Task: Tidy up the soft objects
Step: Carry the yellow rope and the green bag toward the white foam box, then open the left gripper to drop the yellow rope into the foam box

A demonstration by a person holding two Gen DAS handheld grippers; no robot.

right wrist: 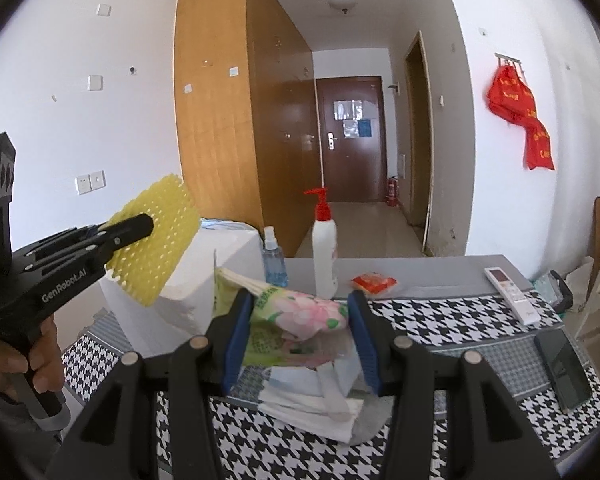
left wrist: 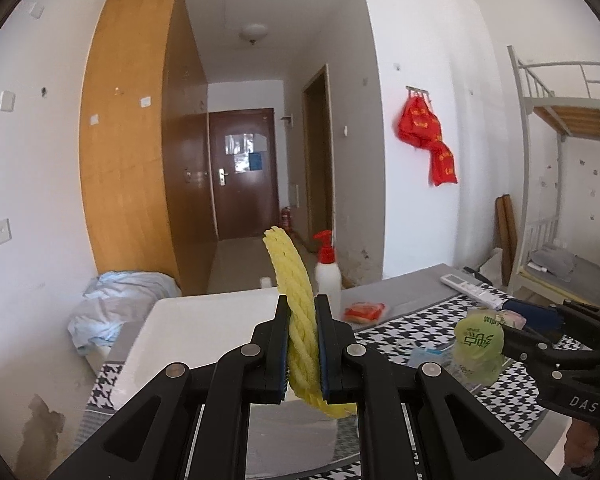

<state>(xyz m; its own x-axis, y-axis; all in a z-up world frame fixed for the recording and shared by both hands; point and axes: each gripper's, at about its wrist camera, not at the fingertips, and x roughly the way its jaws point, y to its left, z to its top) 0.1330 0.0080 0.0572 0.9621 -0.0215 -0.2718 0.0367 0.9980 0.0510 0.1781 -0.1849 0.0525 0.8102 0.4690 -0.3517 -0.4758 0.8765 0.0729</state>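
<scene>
My left gripper [left wrist: 302, 308] is shut on a yellow, nubby soft pad [left wrist: 294, 276] that stands on edge between its pads, above a white foam box [left wrist: 204, 320]. In the right wrist view the same left gripper [right wrist: 140, 226] holds the yellow pad [right wrist: 156, 240] at the left, with a hand on its handle. My right gripper [right wrist: 300, 300] is shut on a green tissue pack with pink flowers [right wrist: 296, 316], held above the houndstooth cloth [right wrist: 440, 312]. The left wrist view shows that green pack [left wrist: 478, 344] at the right gripper's tips [left wrist: 504, 336].
Under the right gripper lies a pile of white packets [right wrist: 312, 396]. Behind stand a white pump bottle with a red top [right wrist: 324, 256], a small spray bottle [right wrist: 274, 260] and the foam box [right wrist: 204, 280]. A red packet [right wrist: 374, 282], a remote [right wrist: 510, 292] and a phone [right wrist: 564, 368] lie to the right.
</scene>
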